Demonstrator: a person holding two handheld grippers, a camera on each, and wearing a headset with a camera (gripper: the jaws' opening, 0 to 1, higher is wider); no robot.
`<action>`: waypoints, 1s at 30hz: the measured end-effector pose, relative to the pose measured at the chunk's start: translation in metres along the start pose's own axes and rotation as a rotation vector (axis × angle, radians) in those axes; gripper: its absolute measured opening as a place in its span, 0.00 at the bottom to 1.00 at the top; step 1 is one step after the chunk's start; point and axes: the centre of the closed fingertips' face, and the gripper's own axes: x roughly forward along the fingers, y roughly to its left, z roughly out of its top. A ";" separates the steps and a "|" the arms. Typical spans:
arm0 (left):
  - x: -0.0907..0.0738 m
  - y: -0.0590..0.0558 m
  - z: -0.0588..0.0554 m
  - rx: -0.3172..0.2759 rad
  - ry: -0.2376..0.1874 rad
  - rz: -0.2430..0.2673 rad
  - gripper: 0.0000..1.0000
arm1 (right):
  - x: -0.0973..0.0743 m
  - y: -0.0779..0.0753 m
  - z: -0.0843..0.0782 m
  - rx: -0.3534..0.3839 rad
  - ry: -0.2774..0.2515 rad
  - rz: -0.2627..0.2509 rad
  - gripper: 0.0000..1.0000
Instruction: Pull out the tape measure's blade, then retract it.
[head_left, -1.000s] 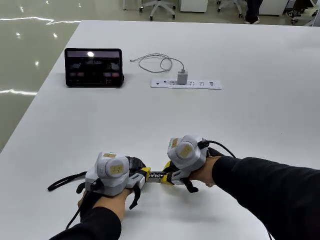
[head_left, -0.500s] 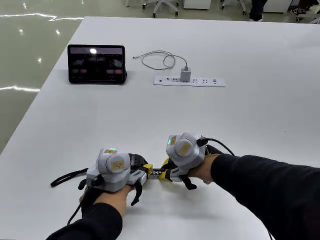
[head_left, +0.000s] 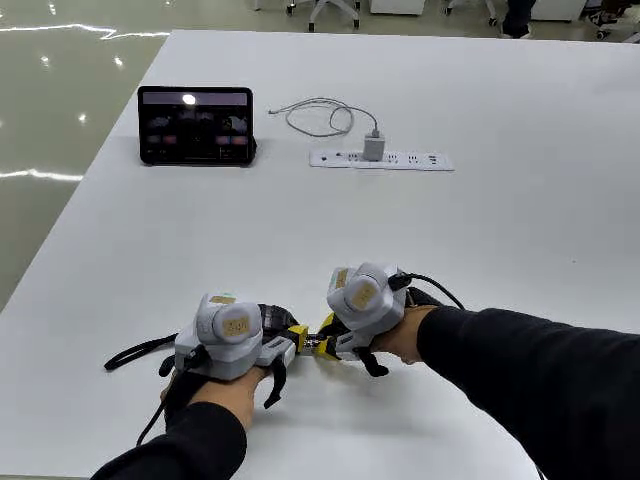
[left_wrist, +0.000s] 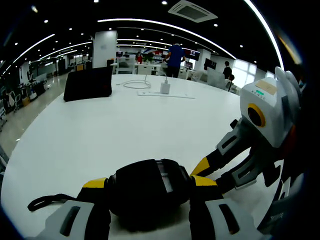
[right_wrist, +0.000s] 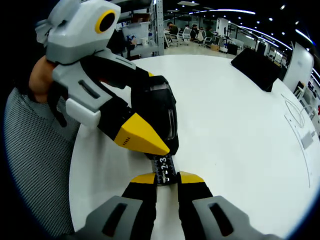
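Note:
The tape measure (left_wrist: 147, 192) is a black rounded case, and my left gripper (left_wrist: 148, 182) is shut on it, yellow-tipped jaws on either side, low on the white table. In the head view the case (head_left: 277, 322) sits at the near edge. A short piece of the blade (right_wrist: 162, 170), yellow with black numbers, sticks out of the case (right_wrist: 160, 112). My right gripper (right_wrist: 167, 178) is shut on the blade's end. The two grippers stand close, the left gripper (head_left: 296, 338) facing the right gripper (head_left: 324, 346), with the blade (head_left: 311, 345) between them. The case's black wrist strap (head_left: 135, 352) trails left.
A dark tablet (head_left: 196, 124) stands at the back left of the table (head_left: 450, 230). A white power strip (head_left: 382, 159) with a charger and a looped cable (head_left: 320, 115) lies behind the middle. The table's left edge drops to a glossy floor.
The right gripper has moved left toward the case, and the visible stretch of blade is shorter. The left gripper has kept its hold on the case. The head camera has shifted a little.

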 end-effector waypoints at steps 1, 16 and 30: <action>0.000 0.000 0.000 0.000 0.000 0.000 0.59 | 0.000 0.000 0.000 0.003 -0.001 0.000 0.11; -0.002 0.000 0.000 -0.007 0.001 -0.015 0.59 | 0.011 0.003 0.011 0.025 -0.024 0.011 0.11; -0.002 0.000 0.000 -0.005 0.000 -0.023 0.59 | 0.010 0.006 0.011 -0.012 -0.029 0.020 0.12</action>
